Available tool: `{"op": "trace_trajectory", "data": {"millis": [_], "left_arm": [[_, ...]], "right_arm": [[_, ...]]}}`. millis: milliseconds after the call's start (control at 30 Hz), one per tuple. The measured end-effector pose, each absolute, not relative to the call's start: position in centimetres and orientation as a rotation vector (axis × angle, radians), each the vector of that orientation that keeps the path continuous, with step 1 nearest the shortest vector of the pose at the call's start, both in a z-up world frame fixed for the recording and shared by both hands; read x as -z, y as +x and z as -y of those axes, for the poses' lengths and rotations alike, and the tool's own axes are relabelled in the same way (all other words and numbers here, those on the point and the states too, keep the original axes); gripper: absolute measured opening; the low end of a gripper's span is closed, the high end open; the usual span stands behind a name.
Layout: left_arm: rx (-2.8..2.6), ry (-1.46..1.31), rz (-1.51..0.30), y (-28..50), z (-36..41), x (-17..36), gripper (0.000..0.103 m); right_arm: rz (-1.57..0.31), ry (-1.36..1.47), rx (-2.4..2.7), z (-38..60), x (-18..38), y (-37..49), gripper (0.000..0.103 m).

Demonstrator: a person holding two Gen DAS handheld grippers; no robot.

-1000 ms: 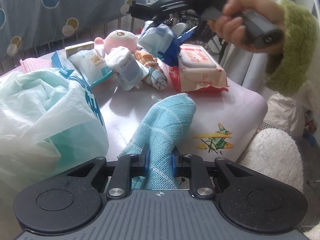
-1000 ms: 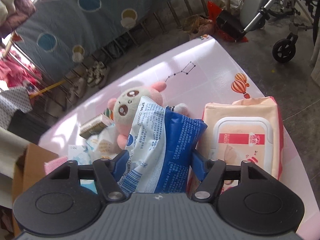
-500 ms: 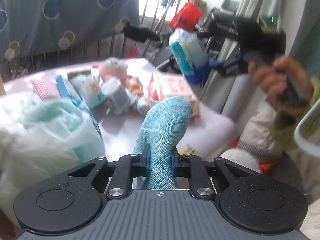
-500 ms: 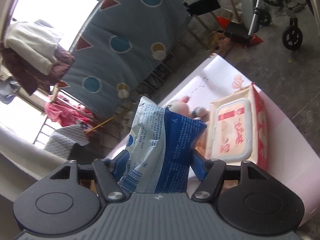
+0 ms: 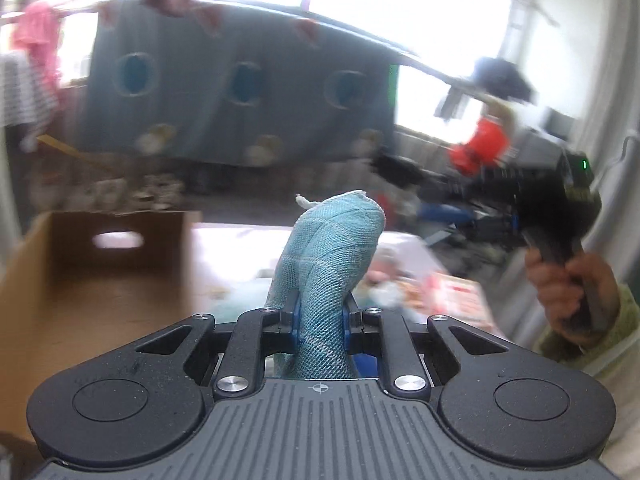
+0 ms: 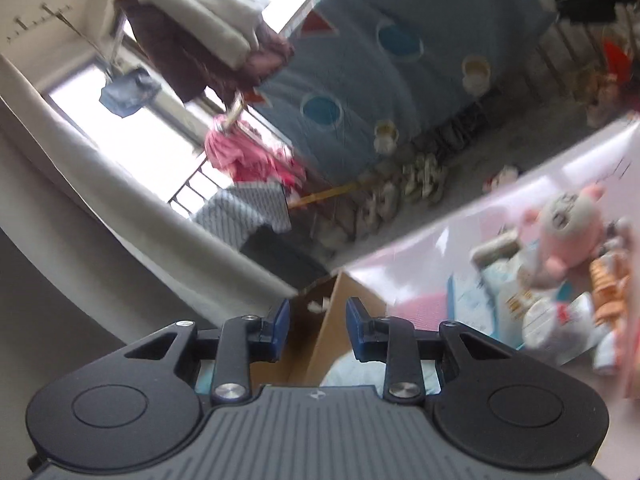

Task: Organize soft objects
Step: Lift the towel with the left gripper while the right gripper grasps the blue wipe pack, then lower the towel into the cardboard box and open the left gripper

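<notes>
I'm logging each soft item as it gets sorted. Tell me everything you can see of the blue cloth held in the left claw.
The blue cloth is a light teal woven fabric with a fine mesh-like texture and faint paler stripes. It is bunched into a thick roll that stands upright, its rounded top bending slightly right, with a small white thread tuft at the top. The left claw is shut on its lower part, blue pads pressing both sides. Nothing else touches it. The open cardboard box lies to its left.
</notes>
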State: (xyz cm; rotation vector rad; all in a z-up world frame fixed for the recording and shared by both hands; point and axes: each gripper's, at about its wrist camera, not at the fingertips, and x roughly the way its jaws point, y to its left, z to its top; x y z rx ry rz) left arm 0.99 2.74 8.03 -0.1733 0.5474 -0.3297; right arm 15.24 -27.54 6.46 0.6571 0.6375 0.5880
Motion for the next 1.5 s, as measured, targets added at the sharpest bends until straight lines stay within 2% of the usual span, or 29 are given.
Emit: {"op": "trace_trajectory", "data": {"millis": [100,267,600,1000,1200,1500], "left_arm": [[0.243,-0.195,-0.562,1.1,-4.4,-7.1,0.017],[0.197,-0.237,-0.608,2.1,-6.6,-5.9,0.017],[0.17,-0.266,-0.632,2.5,-7.8,-4.4,0.017],[0.061,-0.25,-0.63,3.3,-10.7,-6.2,0.017],[-0.008,-0.188,-0.72,10.6,-12.5,-6.2,0.017],[-0.274,-0.019,-0.992,25.3,-15.6,1.3,0.017]], "right_arm": [[-0.732,0.689,-0.58,26.2,-3.1,17.7,0.004],[-0.804,0.763,-0.542,28.1,1.0,17.0,0.004],[-0.811,0.818,-0.444,34.0,3.6,12.3,0.006],[-0.812,0.872,-0.551,31.9,4.8,12.1,0.007],[-0.808,0.882,-0.647,29.8,5.2,13.4,0.007],[-0.826,0.919,-0.666,29.5,6.9,15.5,0.008]]}}
